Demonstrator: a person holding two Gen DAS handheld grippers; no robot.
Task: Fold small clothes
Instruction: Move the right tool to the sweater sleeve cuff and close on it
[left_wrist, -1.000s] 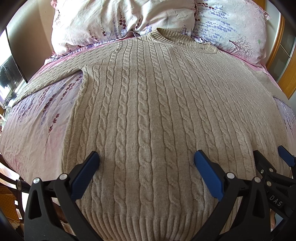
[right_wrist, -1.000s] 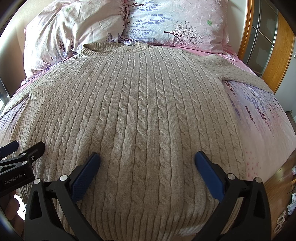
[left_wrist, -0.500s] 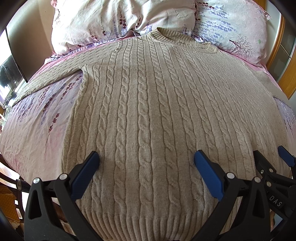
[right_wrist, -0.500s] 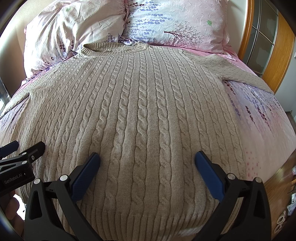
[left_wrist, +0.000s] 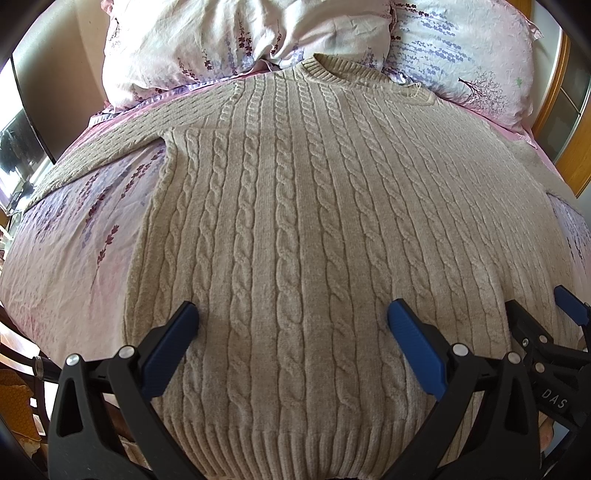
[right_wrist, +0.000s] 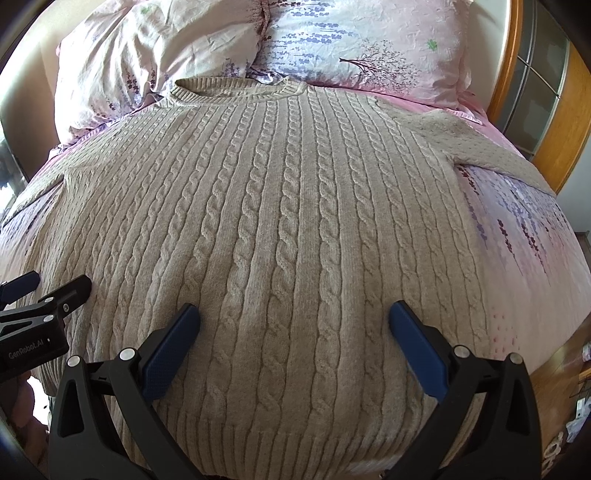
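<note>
A beige cable-knit sweater (left_wrist: 295, 221) (right_wrist: 288, 229) lies flat and face up on the bed, collar toward the pillows and ribbed hem nearest me. Its sleeves spread out to both sides. My left gripper (left_wrist: 291, 317) hovers open over the hem's left half, nothing between its blue pads. My right gripper (right_wrist: 293, 317) hovers open over the hem's right half, also empty. Each gripper shows at the edge of the other's view: the right gripper (left_wrist: 535, 325) and the left gripper (right_wrist: 48, 291).
The bed sheet (left_wrist: 74, 251) is pink with a purple flower print. Two matching pillows (left_wrist: 240, 40) (right_wrist: 369, 44) lie at the head. A wooden-framed cabinet (right_wrist: 546, 92) stands at the right. A dark screen (left_wrist: 22, 147) stands at the left.
</note>
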